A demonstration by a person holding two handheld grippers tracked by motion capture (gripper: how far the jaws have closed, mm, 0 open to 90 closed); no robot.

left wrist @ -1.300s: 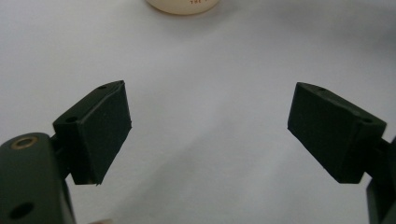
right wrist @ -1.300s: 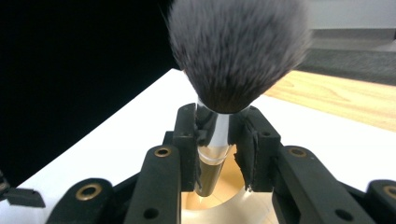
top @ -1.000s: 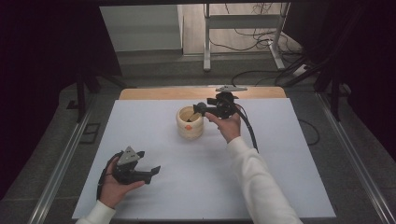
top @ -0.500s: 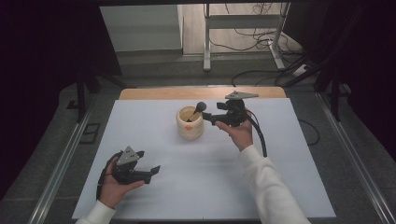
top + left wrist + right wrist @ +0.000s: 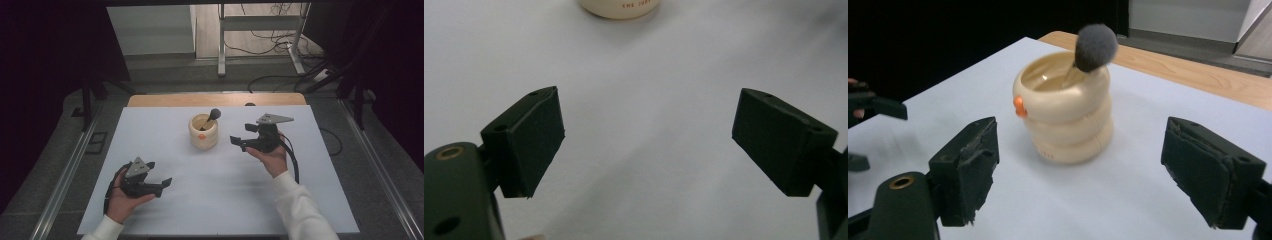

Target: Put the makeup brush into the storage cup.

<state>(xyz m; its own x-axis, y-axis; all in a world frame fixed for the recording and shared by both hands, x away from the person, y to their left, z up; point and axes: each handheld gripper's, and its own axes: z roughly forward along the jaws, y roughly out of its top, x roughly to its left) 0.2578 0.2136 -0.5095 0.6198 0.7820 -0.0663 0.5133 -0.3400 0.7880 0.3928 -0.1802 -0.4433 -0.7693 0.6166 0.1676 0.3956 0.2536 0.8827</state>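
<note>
A cream ribbed cup (image 5: 203,132) (image 5: 1066,116) with a small orange spot stands near the middle of the white table (image 5: 220,200). A brush with a dark fluffy head (image 5: 215,113) (image 5: 1095,40) leans in it, head up. My right gripper (image 5: 238,138) (image 5: 1095,170) is open a little to the right of the cup, jaws pointing at it, nothing between them. My left gripper (image 5: 161,181) (image 5: 664,145) rests open near the front left of the table, empty; the cup's base (image 5: 620,7) shows at the top of the left gripper view.
A wooden strip (image 5: 215,99) runs along the table's far edge. Beyond it are a metal stand (image 5: 260,35) and loose cables (image 5: 280,82) on the floor. Metal rails (image 5: 65,175) flank the table on both sides.
My right gripper has let go of the brush and drawn back to the right, away from the cup, now open. The brush stays leaning in the cup. The left gripper has not moved.
</note>
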